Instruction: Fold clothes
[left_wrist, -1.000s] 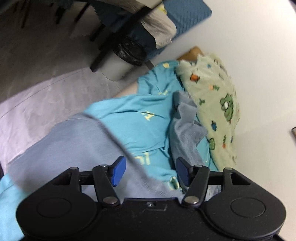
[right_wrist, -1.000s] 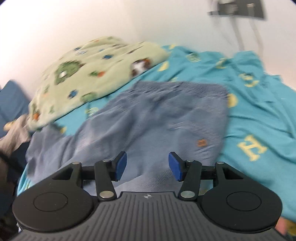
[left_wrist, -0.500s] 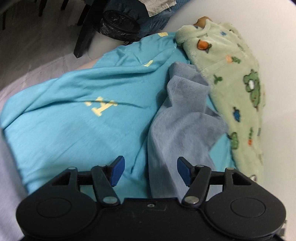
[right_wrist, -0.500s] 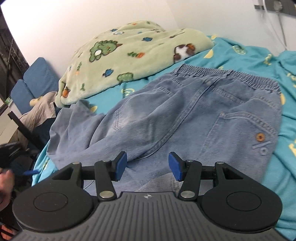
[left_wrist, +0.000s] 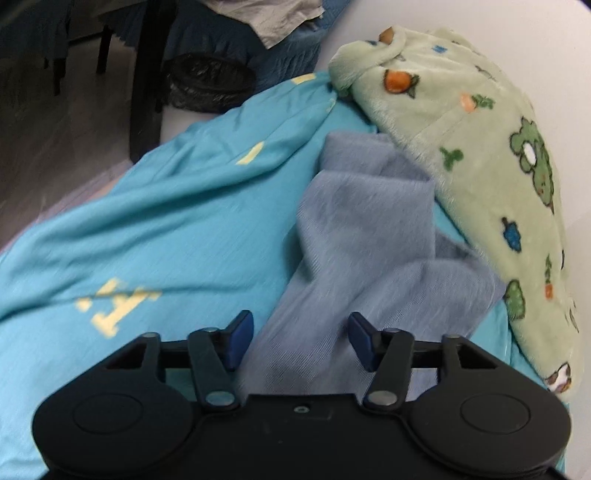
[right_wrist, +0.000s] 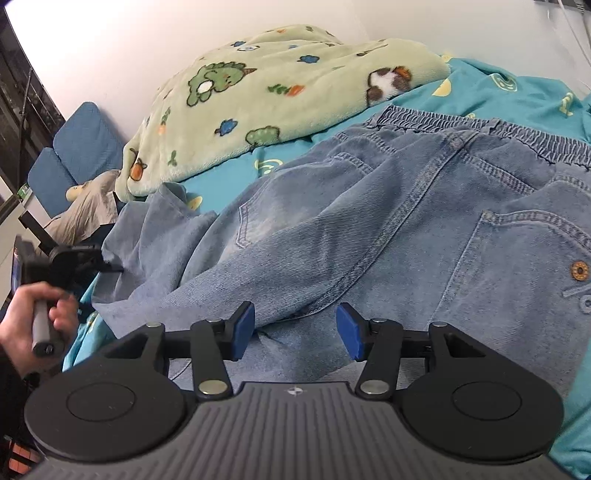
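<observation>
A pair of light blue jeans lies spread on the teal bedsheet, waistband at the far right, legs bunched toward the left. My right gripper is open and empty, just above the seat of the jeans. In the left wrist view the crumpled leg ends of the jeans lie ahead. My left gripper is open, its fingers on either side of the leg cloth, holding nothing. It also shows in the right wrist view at the leg's left edge, held by a hand.
A green plush blanket with cartoon prints lies along the wall behind the jeans; it also shows in the left wrist view. The bed's edge drops to the floor on the left, with a black-bagged bin, dark furniture legs and blue cushions.
The jeans have dropped out of the air and now lie flat on the bed. My left gripper has moved down toward the leg ends; the right has moved closer over the seat.
</observation>
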